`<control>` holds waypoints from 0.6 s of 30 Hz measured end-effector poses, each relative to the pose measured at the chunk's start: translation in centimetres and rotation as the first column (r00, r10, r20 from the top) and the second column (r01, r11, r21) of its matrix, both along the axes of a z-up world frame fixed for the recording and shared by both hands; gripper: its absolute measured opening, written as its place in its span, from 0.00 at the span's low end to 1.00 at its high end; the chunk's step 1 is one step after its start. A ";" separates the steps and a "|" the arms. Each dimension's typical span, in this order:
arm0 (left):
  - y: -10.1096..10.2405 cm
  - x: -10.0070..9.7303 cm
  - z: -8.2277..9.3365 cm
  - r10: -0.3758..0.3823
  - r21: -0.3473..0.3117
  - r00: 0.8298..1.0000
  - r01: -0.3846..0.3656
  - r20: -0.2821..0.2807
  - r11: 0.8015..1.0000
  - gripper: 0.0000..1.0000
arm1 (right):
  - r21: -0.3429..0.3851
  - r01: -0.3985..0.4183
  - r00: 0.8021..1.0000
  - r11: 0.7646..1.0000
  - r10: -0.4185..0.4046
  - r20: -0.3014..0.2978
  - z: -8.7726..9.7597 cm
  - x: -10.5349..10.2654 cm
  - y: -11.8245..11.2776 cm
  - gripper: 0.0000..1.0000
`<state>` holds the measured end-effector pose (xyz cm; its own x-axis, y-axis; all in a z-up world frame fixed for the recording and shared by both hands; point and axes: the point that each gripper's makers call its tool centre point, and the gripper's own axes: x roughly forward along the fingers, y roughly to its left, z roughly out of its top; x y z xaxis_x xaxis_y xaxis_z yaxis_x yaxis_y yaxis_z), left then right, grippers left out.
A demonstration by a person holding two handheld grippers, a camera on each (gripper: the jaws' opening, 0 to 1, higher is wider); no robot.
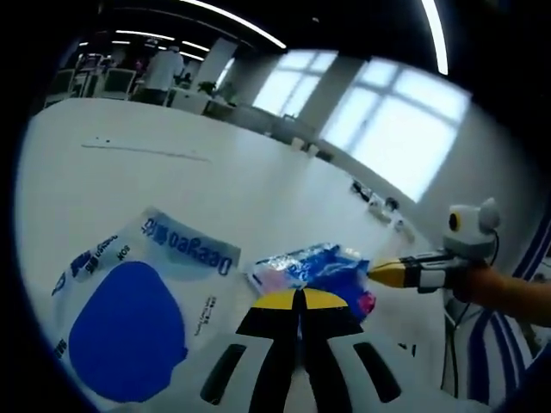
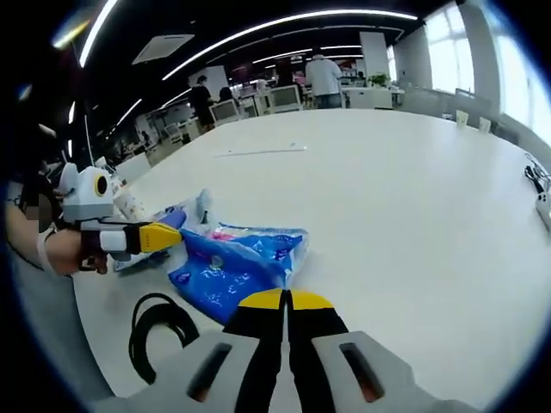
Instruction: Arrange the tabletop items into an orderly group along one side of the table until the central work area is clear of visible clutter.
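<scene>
Blue packet (image 1: 312, 265) in left gripper view lies on white table (image 1: 215, 181), just ahead of left tongs (image 1: 300, 299); jaws pressed together, nothing between. White bag w/ blue patch (image 1: 129, 310) flat to their left. Right tongs (image 1: 392, 274) come in from right, tip at packet's edge; can't tell if gripping.

Right gripper view: packet (image 2: 237, 262) just ahead-left of right tongs (image 2: 284, 299), jaws closed, empty. Left tongs (image 2: 161, 237) enter from left, tip by packet. Black cable loop (image 2: 159, 331) left of right tongs.
</scene>
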<state>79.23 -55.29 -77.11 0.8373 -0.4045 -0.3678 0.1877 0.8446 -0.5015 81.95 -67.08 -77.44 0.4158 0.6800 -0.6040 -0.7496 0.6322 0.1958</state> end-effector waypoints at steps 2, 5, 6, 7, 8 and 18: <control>-0.1 0.0 -0.1 -0.003 -0.001 1.000 0.003 -0.003 1.000 0.00 | -0.002 0.001 1.000 1.000 -0.001 0.002 0.0 0.0 0.0 0.00; -0.2 0.0 -0.2 -0.001 -0.008 1.000 0.001 -0.007 1.000 0.00 | -0.006 0.001 1.000 1.000 -0.001 -0.002 -0.2 -0.1 -0.1 0.00; -0.2 0.0 -0.2 0.000 -0.007 1.000 0.000 -0.007 1.000 0.00 | -0.006 0.002 1.000 1.000 -0.002 -0.002 -0.3 -0.1 -0.1 0.00; -0.2 0.0 -0.2 -0.001 -0.009 1.000 0.000 -0.007 1.000 0.00 | -0.004 0.004 1.000 1.000 -0.004 -0.002 -0.3 -0.1 -0.1 0.00; -0.2 0.0 -0.3 -0.001 -0.010 1.000 0.001 -0.008 1.000 0.00 | -0.003 0.005 1.000 1.000 -0.005 -0.003 -0.3 -0.1 -0.1 0.00; -0.3 0.1 -0.4 0.003 -0.025 1.000 -0.003 -0.016 1.000 0.00 | -0.009 0.007 1.000 1.000 -0.007 -0.005 -0.7 0.9 -0.5 0.00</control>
<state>79.29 -55.61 -77.54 0.8326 -0.4112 -0.3710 0.1768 0.8322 -0.5256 82.82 -67.56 -78.15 0.4172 0.6715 -0.6124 -0.7441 0.6393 0.1941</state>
